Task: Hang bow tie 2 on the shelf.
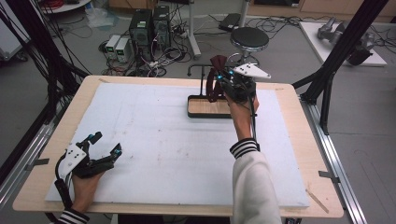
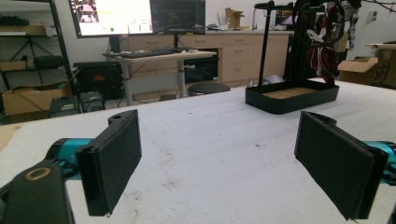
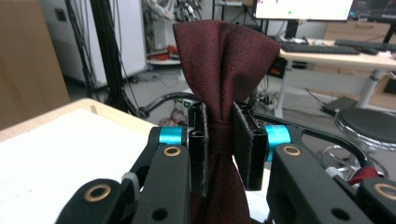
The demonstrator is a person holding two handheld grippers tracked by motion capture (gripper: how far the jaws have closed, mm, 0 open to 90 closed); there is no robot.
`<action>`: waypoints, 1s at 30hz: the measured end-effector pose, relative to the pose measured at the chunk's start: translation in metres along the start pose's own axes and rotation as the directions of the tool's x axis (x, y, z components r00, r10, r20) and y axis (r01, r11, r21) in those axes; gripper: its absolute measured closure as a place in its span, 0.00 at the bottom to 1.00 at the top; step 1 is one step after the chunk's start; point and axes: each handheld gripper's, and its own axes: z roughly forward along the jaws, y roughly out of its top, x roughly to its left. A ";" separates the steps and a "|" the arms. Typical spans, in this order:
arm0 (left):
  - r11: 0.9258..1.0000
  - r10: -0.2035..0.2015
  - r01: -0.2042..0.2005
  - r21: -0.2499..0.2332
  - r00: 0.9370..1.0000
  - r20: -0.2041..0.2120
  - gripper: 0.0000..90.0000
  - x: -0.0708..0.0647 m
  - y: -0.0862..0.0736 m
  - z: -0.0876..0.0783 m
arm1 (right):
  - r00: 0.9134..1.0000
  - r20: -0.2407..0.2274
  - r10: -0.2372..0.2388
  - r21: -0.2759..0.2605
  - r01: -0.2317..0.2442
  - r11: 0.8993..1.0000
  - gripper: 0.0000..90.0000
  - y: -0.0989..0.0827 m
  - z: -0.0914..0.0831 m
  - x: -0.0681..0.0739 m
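A dark red bow tie (image 3: 224,51) is pinched at its knot between the pads of my right gripper (image 3: 219,140), which is shut on it. In the high view that gripper (image 1: 223,77) is held over the back of the table, with the bow tie (image 1: 216,63) and its strap hanging beside a black stand (image 1: 204,81) that rises from a black tray (image 1: 208,114) with a wooden floor. My left gripper (image 1: 105,144) rests at the front left, open, nothing between its pads (image 2: 114,158). The left gripper view shows the tray (image 2: 292,100) and the red cloth (image 2: 327,60) far off.
A white foam sheet (image 1: 163,140) covers most of the wooden table. Behind the table stand a round black stool (image 1: 249,38), computer towers (image 1: 149,25) and loose cables on the floor. Black frame posts (image 1: 336,56) rise at the right.
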 end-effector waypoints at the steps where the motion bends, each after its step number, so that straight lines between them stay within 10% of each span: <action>1: 1.000 0.000 0.000 0.001 1.000 0.001 0.17 0.000 0.000 0.000 | 1.000 0.007 -0.004 0.002 0.004 1.000 0.86 0.000 0.001 0.000; 30: 1.000 -0.012 0.012 0.000 1.000 0.003 0.17 0.001 0.000 0.000 | 0.991 0.115 -0.063 0.020 0.061 0.998 0.86 -0.002 0.032 -0.012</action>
